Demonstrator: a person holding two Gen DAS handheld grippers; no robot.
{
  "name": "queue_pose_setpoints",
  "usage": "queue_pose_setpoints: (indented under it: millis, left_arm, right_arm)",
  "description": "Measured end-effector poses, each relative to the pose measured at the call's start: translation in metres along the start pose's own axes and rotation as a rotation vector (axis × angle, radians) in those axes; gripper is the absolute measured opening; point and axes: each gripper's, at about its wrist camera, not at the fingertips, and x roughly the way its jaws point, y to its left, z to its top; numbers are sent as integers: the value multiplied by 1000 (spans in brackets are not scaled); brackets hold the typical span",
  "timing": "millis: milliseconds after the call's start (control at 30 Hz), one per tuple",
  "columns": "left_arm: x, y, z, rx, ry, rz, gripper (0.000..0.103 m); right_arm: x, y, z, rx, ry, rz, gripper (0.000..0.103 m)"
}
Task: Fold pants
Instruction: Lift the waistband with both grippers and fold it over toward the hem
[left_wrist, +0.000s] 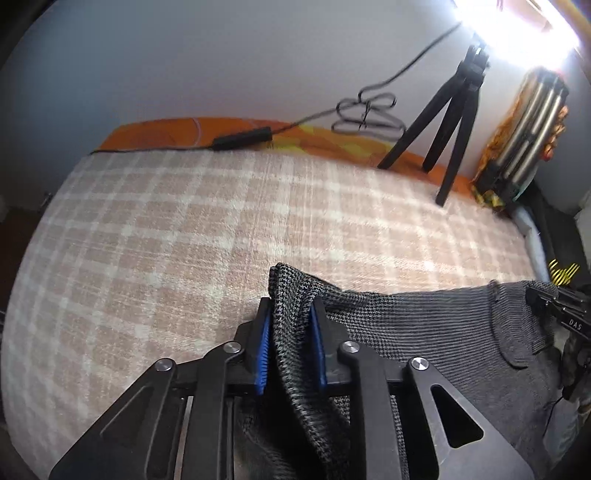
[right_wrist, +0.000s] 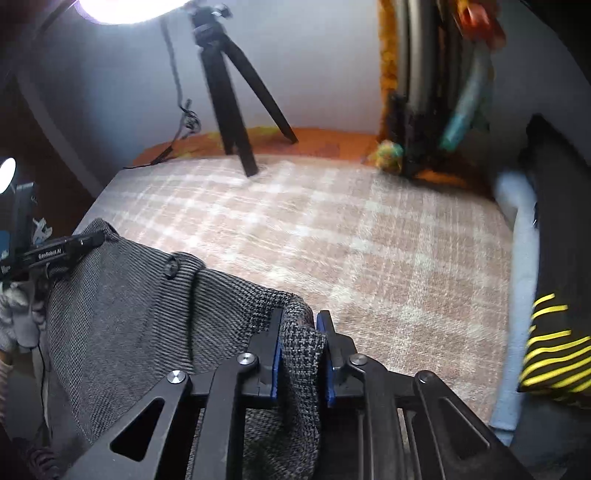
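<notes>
The grey houndstooth pants (left_wrist: 424, 332) hang stretched between my two grippers above the pink checked bedcover (left_wrist: 203, 229). My left gripper (left_wrist: 291, 306) is shut on one corner of the pants, a fold of cloth pinched between its blue pads. My right gripper (right_wrist: 301, 317) is shut on the other corner of the pants (right_wrist: 129, 306). A button (right_wrist: 171, 266) shows on the cloth. The right gripper shows at the right edge of the left wrist view (left_wrist: 561, 310); the left gripper shows at the left edge of the right wrist view (right_wrist: 59, 251).
A black tripod (left_wrist: 450, 122) stands at the bed's far edge by the wall, also in the right wrist view (right_wrist: 236, 96). A black cable with a box (left_wrist: 242, 140) lies on the orange sheet. Colourful clutter (right_wrist: 436, 92) stands at the far right. A black-and-yellow striped item (right_wrist: 554, 354) is beside the bed.
</notes>
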Motion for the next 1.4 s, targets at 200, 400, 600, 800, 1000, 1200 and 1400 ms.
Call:
queue_pose_setpoints:
  millis: [200, 400, 600, 800, 1000, 1200, 1400]
  left_arm:
    - [-59, -4, -4, 25, -94, -34, 15]
    - [-117, -11, -18, 26, -107, -50, 14]
    - [-177, -24, -48, 58, -149, -74, 14]
    - [-218, -31, -98, 101, -155, -80, 14]
    - [-235, -38, -162, 159, -126, -79, 13]
    - [-230, -39, -227, 206, -26, -95, 13]
    - [-228, -40, -266, 236, 79, -116, 19]
  right_arm:
    - [-50, 17, 0, -21, -94, 44, 14]
    - [-104, 30, -11, -41, -177, 78, 13]
    - [-156, 43, -40, -82, -238, 129, 13]
    - [-192, 60, -86, -147, -268, 160, 13]
    - [-209, 84, -146, -273, -273, 128, 13]
    - [-205, 93, -207, -358, -250, 118, 13]
    - [-185, 94, -246, -424, -157, 73, 15]
